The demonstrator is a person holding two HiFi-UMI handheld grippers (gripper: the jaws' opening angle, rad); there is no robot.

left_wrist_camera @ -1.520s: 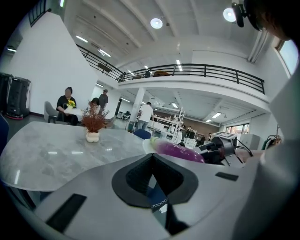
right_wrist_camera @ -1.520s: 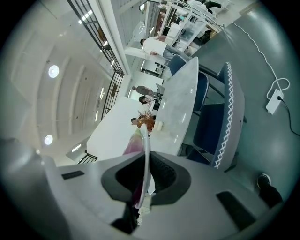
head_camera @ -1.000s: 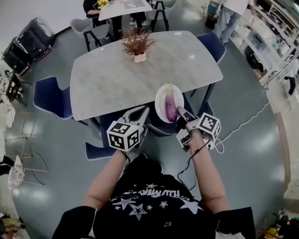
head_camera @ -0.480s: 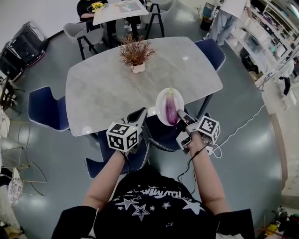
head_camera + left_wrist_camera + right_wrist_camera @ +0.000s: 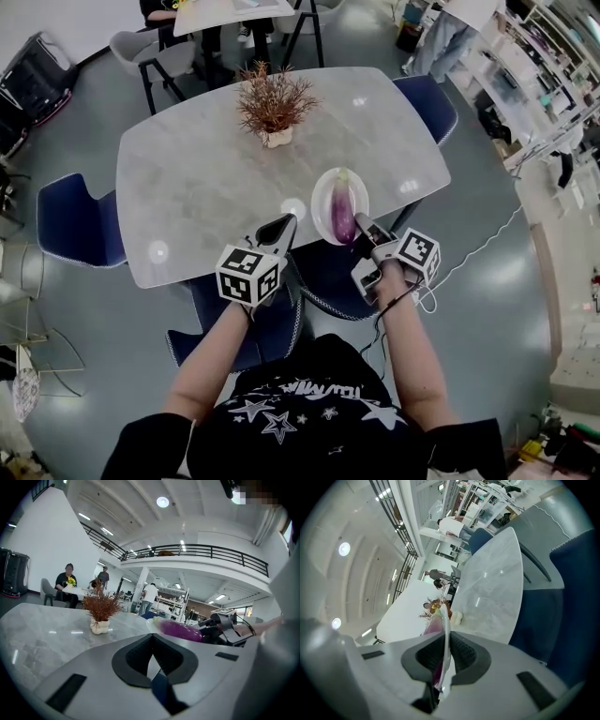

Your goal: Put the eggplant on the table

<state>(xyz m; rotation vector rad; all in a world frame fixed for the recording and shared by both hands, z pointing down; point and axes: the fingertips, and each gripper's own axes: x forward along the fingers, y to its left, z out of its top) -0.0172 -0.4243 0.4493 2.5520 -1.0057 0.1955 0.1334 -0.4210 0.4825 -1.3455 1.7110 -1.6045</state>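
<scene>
A purple eggplant [image 5: 343, 214] lies on a white plate [image 5: 322, 201] held level over the near right edge of the grey marble table [image 5: 206, 178]. My right gripper [image 5: 362, 228] is shut on the plate's near rim. In the right gripper view the plate [image 5: 446, 637] stands edge-on between the jaws, with the eggplant [image 5: 433, 624] showing behind it. My left gripper [image 5: 284, 228] is shut and holds nothing, just left of the plate at the table's edge. From the left gripper view [image 5: 151, 649] the eggplant [image 5: 180, 631] shows to the right.
A dried plant in a small white pot [image 5: 272, 103] stands at the table's far middle. Blue chairs sit under the near edge [image 5: 323, 272], at the left [image 5: 70, 225] and far right [image 5: 427, 98]. A white cable [image 5: 478, 248] trails on the floor at the right.
The table has come closer in the head view. Both grippers and the plate with the eggplant have moved forward, so the plate now lies farther over the table's near edge.
</scene>
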